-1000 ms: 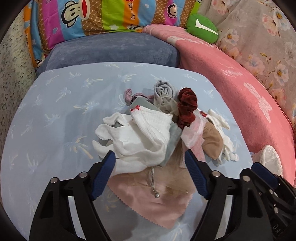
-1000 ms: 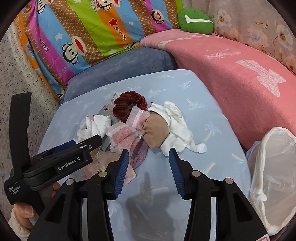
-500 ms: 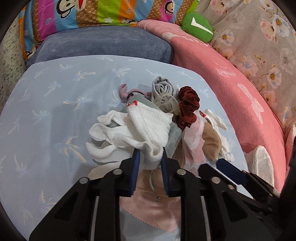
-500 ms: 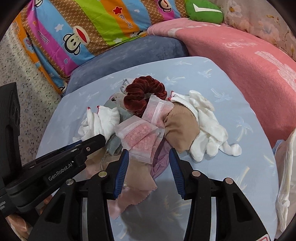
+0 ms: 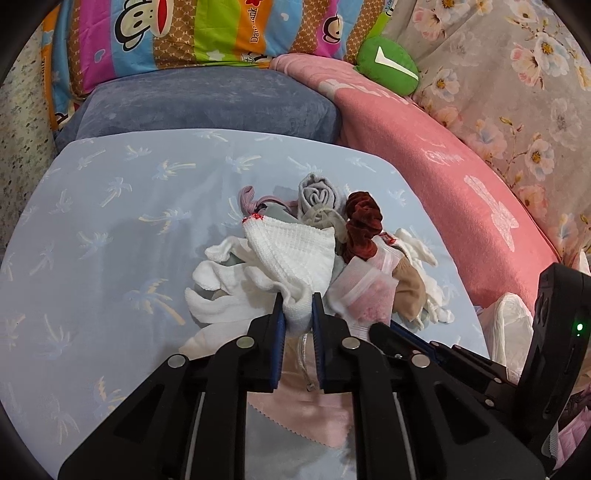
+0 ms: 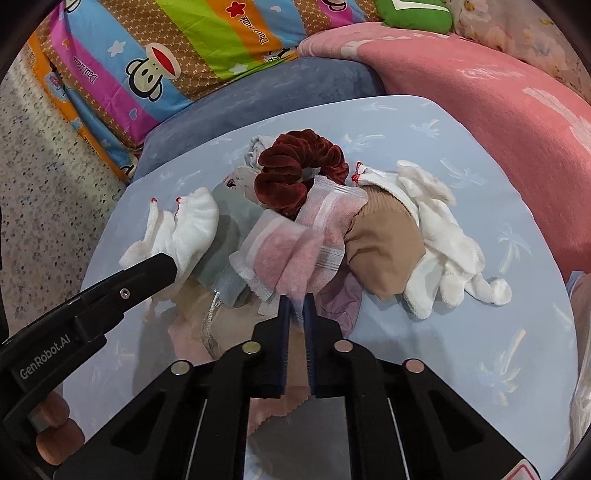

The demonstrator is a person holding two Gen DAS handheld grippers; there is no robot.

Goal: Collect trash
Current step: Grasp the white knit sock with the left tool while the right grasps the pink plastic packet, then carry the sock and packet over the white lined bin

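Nearest the left wrist camera, the left claw (image 5: 297, 308) is clenched on a fold of the white knit sock (image 5: 295, 254) at the near edge of the pile. In the right wrist view, the right claw (image 6: 294, 302) is pinched on the lower edge of a clear packet of pink granules (image 6: 291, 254); the packet looks blurred, so it may be lifting. Both grips sit on the heap of trash in the middle of the pale blue counter (image 5: 110, 206), above a pink cloth (image 5: 306, 413).

Further in lie a tan stocking (image 6: 384, 243), a white glove (image 6: 454, 258), a dark red scrunchie (image 6: 299, 173) and a rolled grey sock (image 5: 319, 195). A white bag (image 5: 511, 325) hangs off the counter's right edge, beside the pink blanket (image 5: 461, 177); beyond are a blue cushion (image 5: 207, 107) and a striped cartoon pillow (image 5: 207, 33).

The step in hand seems to be the pick-up. Next, each piece probably needs lifting clear of the tangle and carrying right to the bag, watching that neighbours do not drag along.
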